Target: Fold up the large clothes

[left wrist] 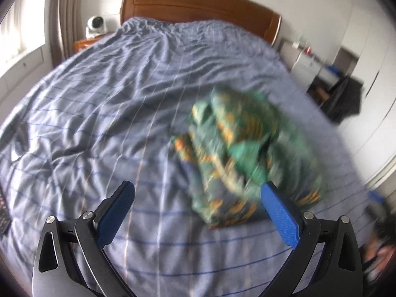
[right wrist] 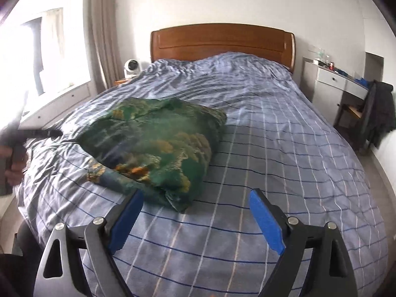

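Green patterned garment: lay bunched, centre-left of frame, on blue checked bed. Left gripper and right gripper: both wide, empty, near it. Advised: find an edge, spread flat first.

Wide bed under a wrinkled blue checked cover with thin white and dark lines. Brown wooden headboard against a white wall. Small white round fan on a low wooden nightstand beside the bed's head. Beige curtain next to a bright window. White drawer unit with small clutter on top. Dark clothing draped over a chair.
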Demonstrator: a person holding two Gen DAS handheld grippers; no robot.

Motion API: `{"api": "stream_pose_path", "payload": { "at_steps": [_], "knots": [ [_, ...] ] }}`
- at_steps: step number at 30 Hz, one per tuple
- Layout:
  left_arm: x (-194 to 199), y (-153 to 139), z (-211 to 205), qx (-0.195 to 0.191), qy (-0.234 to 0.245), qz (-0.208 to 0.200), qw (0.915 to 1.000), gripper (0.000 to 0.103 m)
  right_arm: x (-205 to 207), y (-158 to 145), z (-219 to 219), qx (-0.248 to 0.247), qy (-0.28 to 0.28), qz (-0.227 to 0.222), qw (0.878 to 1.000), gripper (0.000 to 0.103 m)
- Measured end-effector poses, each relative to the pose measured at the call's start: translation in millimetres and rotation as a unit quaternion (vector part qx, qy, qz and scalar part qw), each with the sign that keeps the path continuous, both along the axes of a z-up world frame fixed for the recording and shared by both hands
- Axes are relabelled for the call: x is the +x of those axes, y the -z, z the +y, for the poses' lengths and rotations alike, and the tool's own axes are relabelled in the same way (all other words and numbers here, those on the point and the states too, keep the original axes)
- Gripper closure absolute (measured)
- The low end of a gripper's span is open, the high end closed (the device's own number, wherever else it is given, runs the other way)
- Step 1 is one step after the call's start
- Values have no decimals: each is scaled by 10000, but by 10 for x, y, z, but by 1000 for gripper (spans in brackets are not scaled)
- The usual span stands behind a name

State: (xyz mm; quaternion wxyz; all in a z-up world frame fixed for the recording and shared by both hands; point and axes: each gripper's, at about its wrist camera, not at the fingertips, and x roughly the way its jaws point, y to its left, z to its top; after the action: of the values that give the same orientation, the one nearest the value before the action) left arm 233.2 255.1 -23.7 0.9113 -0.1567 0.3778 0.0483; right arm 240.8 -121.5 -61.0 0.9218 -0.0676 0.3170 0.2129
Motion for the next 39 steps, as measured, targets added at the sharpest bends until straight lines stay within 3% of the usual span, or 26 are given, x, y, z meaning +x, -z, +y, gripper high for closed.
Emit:
{"api": "stream_pose_path", "payload": {
  "at_steps": [3,6,11,12,14,16,18,22,26,28,34,39],
  "knots": [
    [252,-160,41,-620,430,-82,9971,1,3,29,19,88,-113,78,9999,14],
    [638,-122,-117,-770,764,88,9941,1,47,115,54,216,-221,289,9991,14],
    [1234,389,-288,-883,589,820,9910,1,186,123,131,501,-305,463,9972,14],
    [1321,546,-308,-757,535,1035,9903,1,217,110,136,533,-323,470,9970,14],
    [1355,760,-253,-558,355,1269,9897,0,318,99,165,566,-383,507,9964,14],
    [1303,973,-126,-762,198,1368,9875,0,463,121,191,535,-415,583,9960,14],
    [1245,1141,-8,-1241,173,1376,9825,0,644,164,203,512,-425,734,9951,14],
    [1247,1271,-12,-1317,217,1374,9815,0,1130,378,252,509,-456,1222,9901,14],
    [1245,1384,78,-1700,304,1355,9756,0,1665,781,275,793,-438,2043,9747,14],
    [1240,1440,129,-1879,380,1354,9721,0,1832,933,235,1222,-493,2347,9631,14],
    [1230,1636,235,-2457,573,1385,9577,0,2067,1104,240,1918,-730,2873,9356,14],
    [1227,1690,281,-2559,699,1393,9540,0,2250,1269,326,2351,-954,3379,9064,13]
  ]
}}
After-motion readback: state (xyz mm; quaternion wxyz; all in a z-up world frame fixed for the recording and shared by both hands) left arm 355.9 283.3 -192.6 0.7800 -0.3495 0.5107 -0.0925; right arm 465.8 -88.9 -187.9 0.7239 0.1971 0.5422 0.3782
